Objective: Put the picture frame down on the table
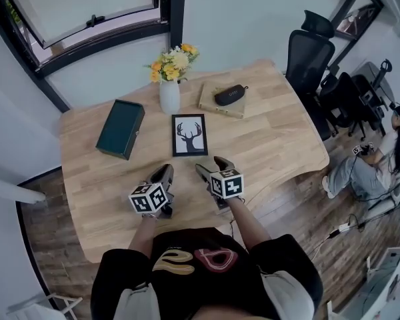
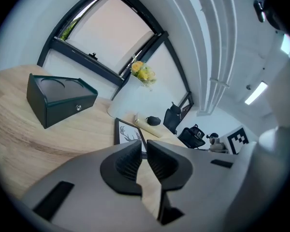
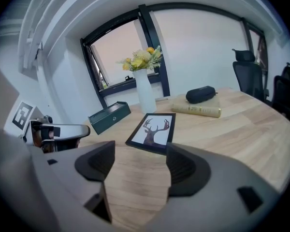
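- Now the picture frame [image 1: 189,135] is laid flat on the bench [image 1: 273,139], just beyond the fingers.
- Fingers of the left gripper [image 1: 166,172] are closed, those of the right gripper [image 1: 212,165] parted; nothing is gripped.
- Flowers [image 1: 173,62] are held in a vase [image 1: 169,97] farther off.

The left gripper [image 1: 165,173] pointed forward with its jaws almost together; just beside it, the right gripper [image 1: 213,166] (tilted downward) held its jaws wide apart, gripping nothing.
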